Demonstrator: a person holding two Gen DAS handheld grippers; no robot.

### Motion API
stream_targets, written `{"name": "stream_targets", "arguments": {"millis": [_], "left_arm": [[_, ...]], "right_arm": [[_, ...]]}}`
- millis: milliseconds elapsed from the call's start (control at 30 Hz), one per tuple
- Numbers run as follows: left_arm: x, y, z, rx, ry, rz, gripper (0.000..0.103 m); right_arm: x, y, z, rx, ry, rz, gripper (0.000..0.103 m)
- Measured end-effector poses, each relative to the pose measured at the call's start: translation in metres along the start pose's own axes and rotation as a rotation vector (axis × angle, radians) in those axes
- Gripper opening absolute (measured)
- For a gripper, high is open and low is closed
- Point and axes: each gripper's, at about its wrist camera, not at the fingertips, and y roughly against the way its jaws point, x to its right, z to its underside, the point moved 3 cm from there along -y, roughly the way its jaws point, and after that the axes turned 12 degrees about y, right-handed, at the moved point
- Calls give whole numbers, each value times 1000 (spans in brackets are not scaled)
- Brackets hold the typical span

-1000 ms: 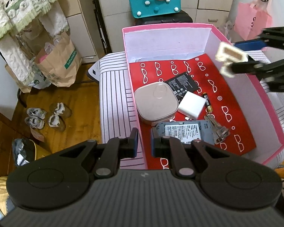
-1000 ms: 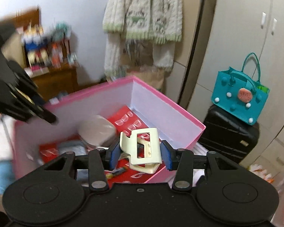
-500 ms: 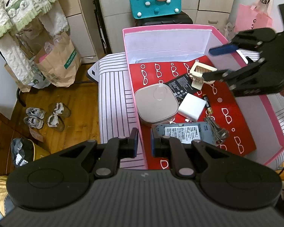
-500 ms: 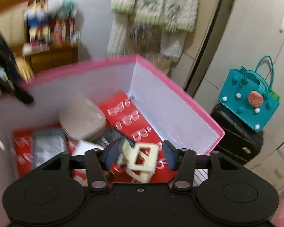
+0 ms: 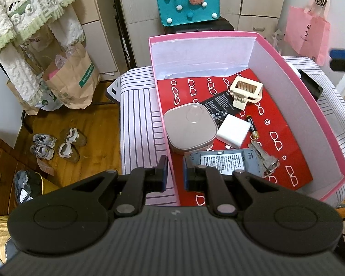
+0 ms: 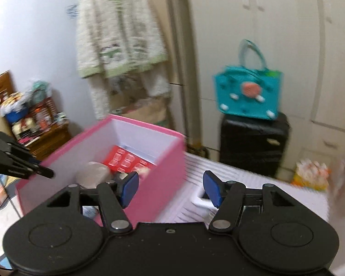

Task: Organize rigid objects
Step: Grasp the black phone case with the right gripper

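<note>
Bedroom clutter at far left: fleecy cream garments (image 5: 23, 20) hanging, brown paper bags (image 5: 69, 80) below, small shoes (image 5: 57, 142) on wood floor (image 5: 92, 124). Further right, striped cloth surface (image 5: 138, 119) carrying pink box (image 5: 315, 105) with red liner (image 5: 283, 124). Left gripper (image 5: 173, 172) clenched on the box's near wall, one pad outside, one inside. Inside the box: rounded beige case (image 5: 189, 128) by the left wall, grey device (image 5: 223, 161) in front of it, black battery pack (image 5: 218, 108), white block (image 5: 233, 130), small cell (image 5: 251, 124), keys (image 5: 264, 158). Cream hair claw clip (image 5: 246, 92) lying free on the liner toward the back, partly over the battery pack. Right gripper (image 6: 170, 189) released, jaws just been opening with nothing between them, hovering over the box's right wall and striped cloth. Teal bag (image 6: 248, 92) on black suitcase (image 6: 253, 145) behind.
</note>
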Motion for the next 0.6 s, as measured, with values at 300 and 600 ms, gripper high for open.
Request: {"name": "stream_targets", "arguments": {"millis": [300,600], "left_arm": [[1,1,1,3,-1,-1,11],[0,2,-1,3,7,2,11]], "right_arm": [[50,2,73,-99,-130,123,67],[71,-35,96,-168,-28,130,74]]}}
